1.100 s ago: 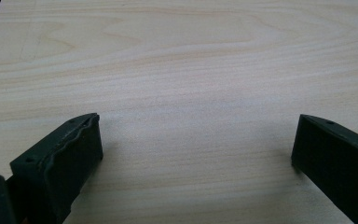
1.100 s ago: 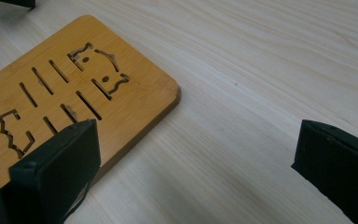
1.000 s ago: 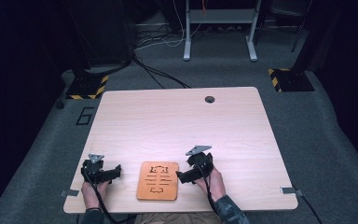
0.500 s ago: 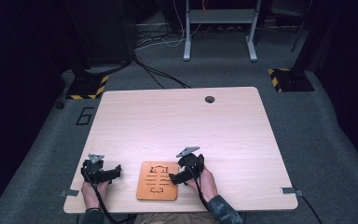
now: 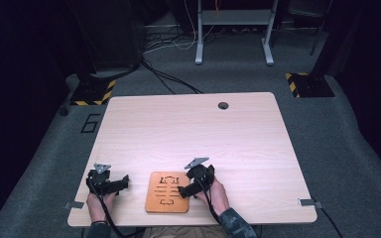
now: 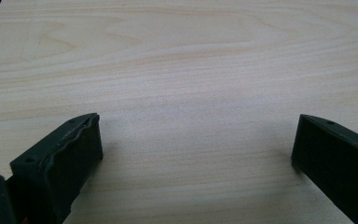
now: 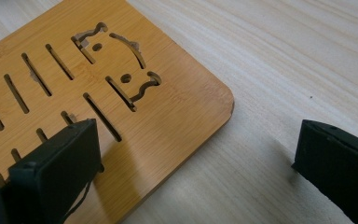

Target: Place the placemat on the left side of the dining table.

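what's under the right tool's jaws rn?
One jaw of the right tool hangs over the slotted bamboo board, the other over bare table; the board's edge runs between them. The slots under that jaw are covered.

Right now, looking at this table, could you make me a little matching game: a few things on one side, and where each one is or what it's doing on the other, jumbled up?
Things:
1. left gripper
2. right gripper
3. wooden board
4. round hole

Places or states:
A. lies flat near the table's near edge, between the two hands
B. open over bare tabletop, to the left of the board
C. near the table's far edge
D. open, one of its fingers above the board's slots, the other over bare table

Pairs: 1-B, 2-D, 3-A, 4-C
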Tool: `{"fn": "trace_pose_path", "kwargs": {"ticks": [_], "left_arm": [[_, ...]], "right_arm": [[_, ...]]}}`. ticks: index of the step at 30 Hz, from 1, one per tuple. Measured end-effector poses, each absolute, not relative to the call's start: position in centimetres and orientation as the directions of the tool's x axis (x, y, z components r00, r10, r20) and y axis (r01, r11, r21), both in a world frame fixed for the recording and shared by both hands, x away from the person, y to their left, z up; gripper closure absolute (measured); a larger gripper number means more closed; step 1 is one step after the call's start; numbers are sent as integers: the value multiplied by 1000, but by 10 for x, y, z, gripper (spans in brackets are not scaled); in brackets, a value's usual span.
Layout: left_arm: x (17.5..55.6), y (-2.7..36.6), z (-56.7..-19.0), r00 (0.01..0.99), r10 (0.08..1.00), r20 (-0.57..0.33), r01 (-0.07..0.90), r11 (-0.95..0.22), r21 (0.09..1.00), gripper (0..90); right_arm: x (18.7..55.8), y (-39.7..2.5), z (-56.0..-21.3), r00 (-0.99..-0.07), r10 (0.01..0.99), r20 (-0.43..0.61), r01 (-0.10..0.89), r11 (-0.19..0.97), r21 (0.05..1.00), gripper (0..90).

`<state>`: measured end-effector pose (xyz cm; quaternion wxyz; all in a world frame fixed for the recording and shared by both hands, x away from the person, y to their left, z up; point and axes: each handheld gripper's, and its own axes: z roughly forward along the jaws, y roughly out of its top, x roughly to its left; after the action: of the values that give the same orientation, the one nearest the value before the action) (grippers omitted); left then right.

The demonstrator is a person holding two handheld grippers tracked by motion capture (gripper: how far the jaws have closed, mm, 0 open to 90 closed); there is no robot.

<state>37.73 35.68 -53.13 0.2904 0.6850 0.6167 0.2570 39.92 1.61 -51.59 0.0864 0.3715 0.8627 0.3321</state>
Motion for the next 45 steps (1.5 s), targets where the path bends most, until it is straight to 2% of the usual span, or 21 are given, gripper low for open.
{"fn": "trace_pose_path", "kwargs": {"ticks": [29,45], "left_arm": [[377,357,-531,107,994,-6,696,-70,715,14],[377,357,-531,105,995,-2,695,-72,716,17]], "right_arm": [[400,-3,-518,-701,704,118,603,496,624,0],[395,-21,-522,-692,712,116,588,463,663,0]]}}
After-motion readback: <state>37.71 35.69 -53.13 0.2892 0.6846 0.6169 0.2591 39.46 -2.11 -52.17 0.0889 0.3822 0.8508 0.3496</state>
